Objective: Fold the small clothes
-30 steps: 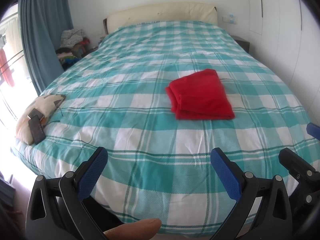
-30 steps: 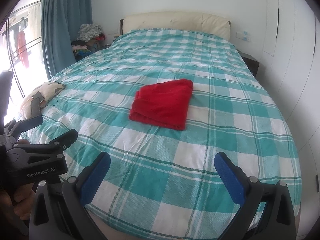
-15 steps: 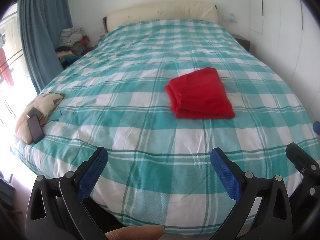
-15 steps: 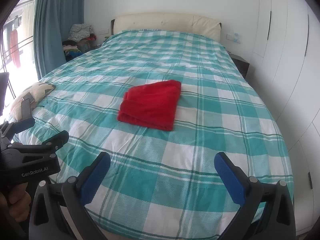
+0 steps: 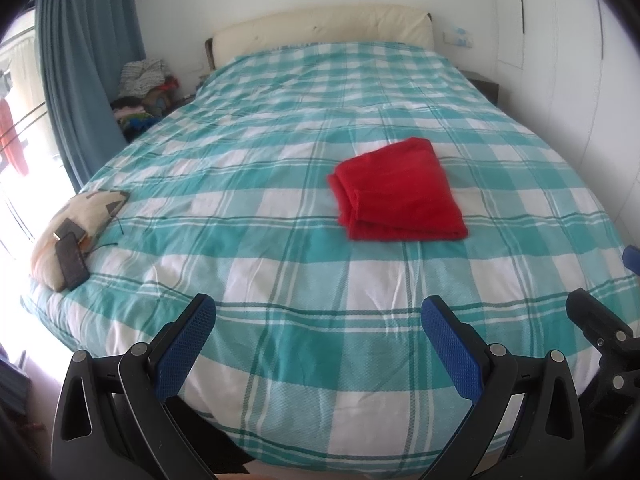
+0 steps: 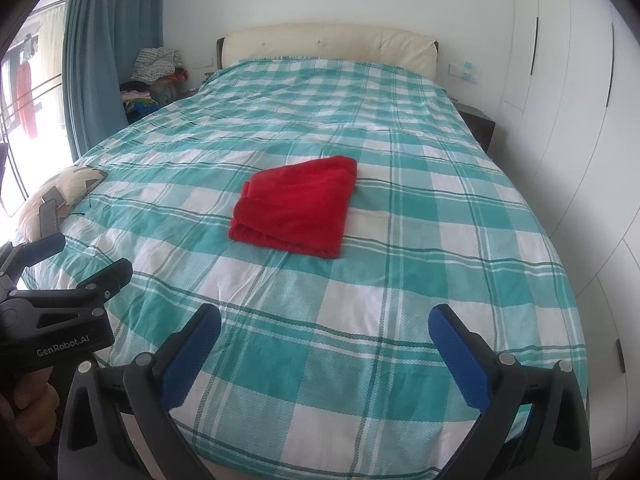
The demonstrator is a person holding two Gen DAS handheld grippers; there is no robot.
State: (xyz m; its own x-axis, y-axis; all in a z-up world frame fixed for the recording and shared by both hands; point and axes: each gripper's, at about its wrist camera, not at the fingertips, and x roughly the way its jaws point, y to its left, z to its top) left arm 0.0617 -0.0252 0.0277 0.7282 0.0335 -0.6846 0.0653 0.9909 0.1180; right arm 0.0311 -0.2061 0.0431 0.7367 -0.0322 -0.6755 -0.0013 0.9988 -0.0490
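You get bright daylight from the window (image 5: 16, 152) on the left, blown out to white glare along that edge in both views. The bed (image 5: 304, 280) is evenly lit with only soft shadows in its creases. Fisheye distortion bends the walls, dark vignetting fills your corners, and the far clothes pile (image 6: 154, 76) looks soft.

Each hand-held gripper (image 5: 318, 342) (image 6: 324, 350) has a black plastic frame, silver screws and two blue textured pads (image 6: 458, 360). At 9 o'clock, white letters "GenRobot.AI" mark the left body.
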